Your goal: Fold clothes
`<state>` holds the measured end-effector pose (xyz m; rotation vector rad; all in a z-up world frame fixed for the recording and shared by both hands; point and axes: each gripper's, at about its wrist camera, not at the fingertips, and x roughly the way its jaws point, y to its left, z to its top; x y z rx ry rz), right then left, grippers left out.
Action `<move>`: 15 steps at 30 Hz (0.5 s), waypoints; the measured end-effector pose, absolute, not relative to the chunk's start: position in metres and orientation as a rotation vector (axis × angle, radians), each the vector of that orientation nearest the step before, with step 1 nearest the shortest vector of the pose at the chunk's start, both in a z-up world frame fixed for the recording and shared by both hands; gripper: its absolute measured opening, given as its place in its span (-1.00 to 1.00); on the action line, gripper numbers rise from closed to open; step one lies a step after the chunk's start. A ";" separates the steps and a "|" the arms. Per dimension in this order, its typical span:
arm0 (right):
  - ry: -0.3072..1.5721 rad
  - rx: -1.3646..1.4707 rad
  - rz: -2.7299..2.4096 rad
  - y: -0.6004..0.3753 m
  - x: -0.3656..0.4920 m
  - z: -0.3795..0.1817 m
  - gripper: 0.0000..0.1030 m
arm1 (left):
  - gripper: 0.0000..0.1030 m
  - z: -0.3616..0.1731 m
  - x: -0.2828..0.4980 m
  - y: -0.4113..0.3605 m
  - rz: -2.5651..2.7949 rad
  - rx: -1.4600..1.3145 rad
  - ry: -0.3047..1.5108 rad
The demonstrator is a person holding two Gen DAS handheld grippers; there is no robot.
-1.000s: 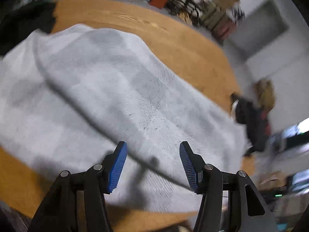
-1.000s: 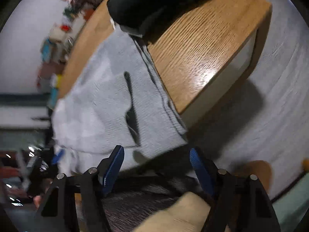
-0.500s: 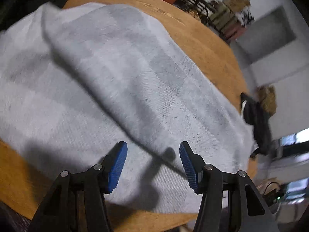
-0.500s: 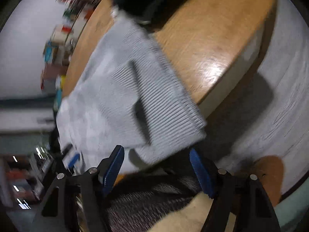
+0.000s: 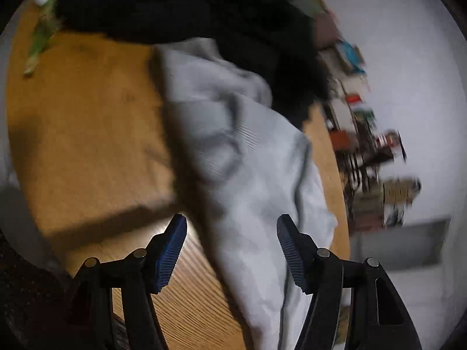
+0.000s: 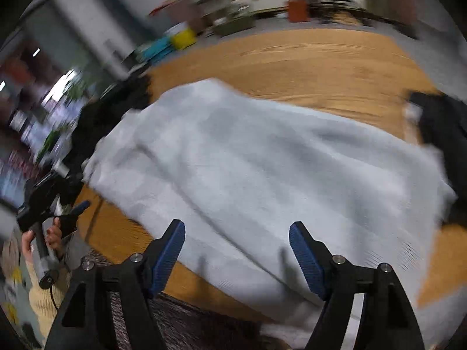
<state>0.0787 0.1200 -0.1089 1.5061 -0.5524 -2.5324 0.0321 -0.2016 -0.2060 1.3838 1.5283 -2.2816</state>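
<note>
A light grey knitted garment (image 6: 262, 163) lies spread on the round wooden table (image 6: 321, 58). In the left wrist view the garment (image 5: 248, 175) runs from the table's far side toward me, its near end hanging over the edge. My left gripper (image 5: 232, 248) is open and empty, above the garment's near part. My right gripper (image 6: 238, 250) is open and empty, just above the garment's near edge. The left gripper also shows in the right wrist view (image 6: 52, 204), held in a hand at the far left.
A black garment (image 5: 204, 20) lies heaped at the table's far side, touching the grey one; black cloth (image 6: 443, 122) also shows at the right in the right wrist view. Green leaves (image 5: 41, 40) hang over the table. Cluttered shelves (image 5: 367, 160) stand beyond the table.
Both grippers have swung to new viewpoints around the table; both frames are motion-blurred. The grey garment now lies flatter and wider on the table. Both grippers stay open.
</note>
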 end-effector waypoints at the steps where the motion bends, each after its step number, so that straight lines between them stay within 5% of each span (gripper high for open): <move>1: -0.505 1.497 -2.508 0.108 0.068 -0.110 0.50 | 0.27 -0.213 0.032 -0.205 -2.261 1.394 1.572; 6: -0.346 1.461 -2.410 0.057 0.034 -0.117 0.50 | 0.27 -0.235 0.017 -0.187 -2.245 1.444 1.663; 13: -0.271 1.453 -2.407 0.046 0.025 -0.120 0.50 | 0.25 -0.231 -0.008 -0.172 -2.308 1.441 1.570; 14: -0.260 1.455 -2.426 0.051 0.021 -0.119 0.50 | 0.19 -0.231 -0.009 -0.173 -2.323 1.445 1.547; 15: -0.245 1.450 -2.449 0.056 0.011 -0.117 0.50 | -0.24 -0.232 -0.009 -0.171 -2.331 1.453 1.513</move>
